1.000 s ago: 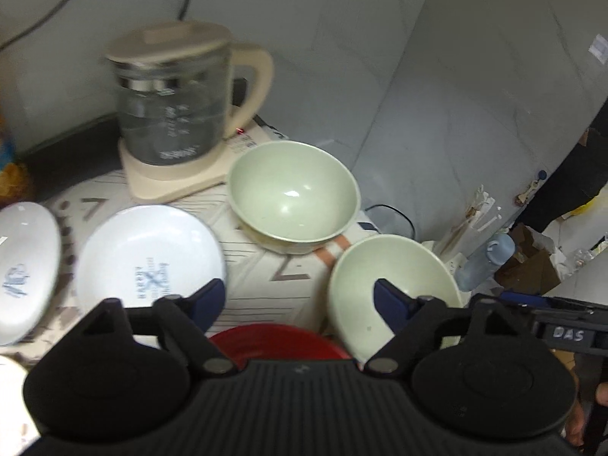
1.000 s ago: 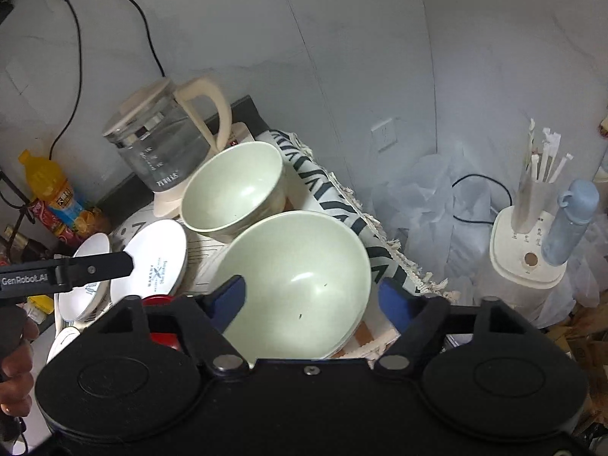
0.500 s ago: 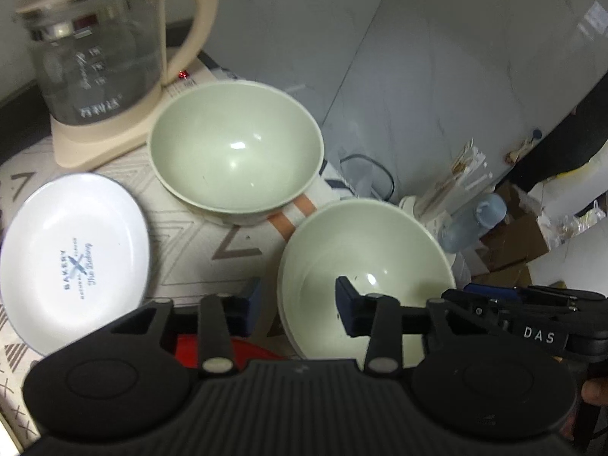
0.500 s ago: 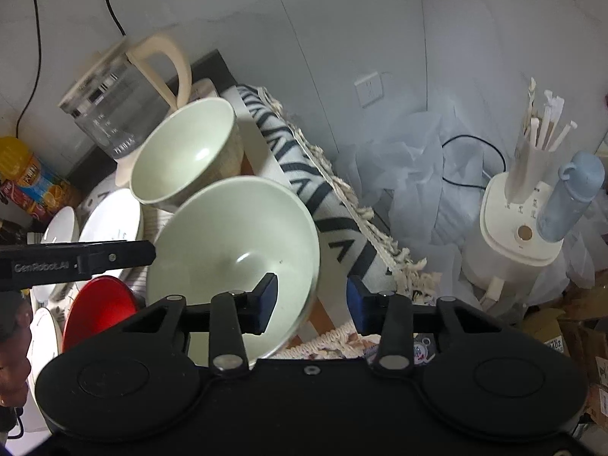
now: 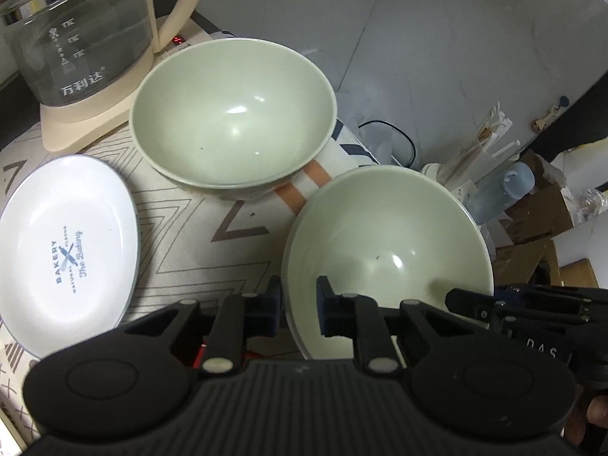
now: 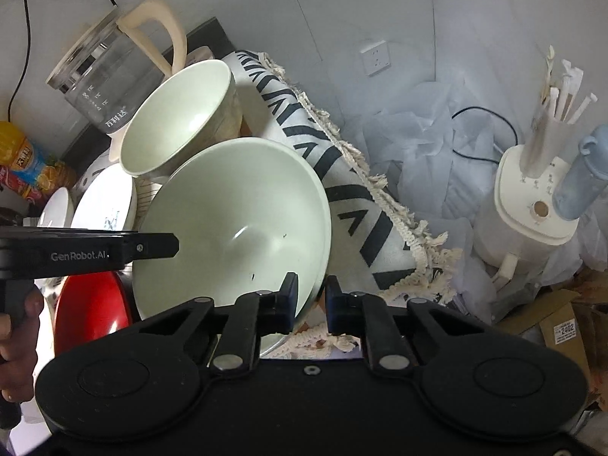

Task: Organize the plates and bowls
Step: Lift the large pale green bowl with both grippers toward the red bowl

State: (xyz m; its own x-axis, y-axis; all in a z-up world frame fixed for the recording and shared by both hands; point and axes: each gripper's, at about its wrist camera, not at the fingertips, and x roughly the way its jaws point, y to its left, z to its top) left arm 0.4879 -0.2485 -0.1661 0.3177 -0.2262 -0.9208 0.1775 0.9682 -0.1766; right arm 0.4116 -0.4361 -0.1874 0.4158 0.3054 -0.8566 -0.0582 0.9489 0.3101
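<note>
Both grippers clamp one green bowl

The left gripper and right gripper pinch opposite rims of the near bowl, tilted at the cloth's fringed edge, beside the far bowl and white plate.

Black claw; blue pads; silver screws

1. "BAKERY", "NATURAL FLAVOR" and script "The Baking" in blue on white plate, left of frame.
2. "万利达" in white on glass kettle, upper left; also readable on kettle in right wrist view.
3. "DAS" on right gripper, lower right.
4. "GenRobot.AI" on left gripper, left.
5. "2402" on cardboard box, lower right.
</note>
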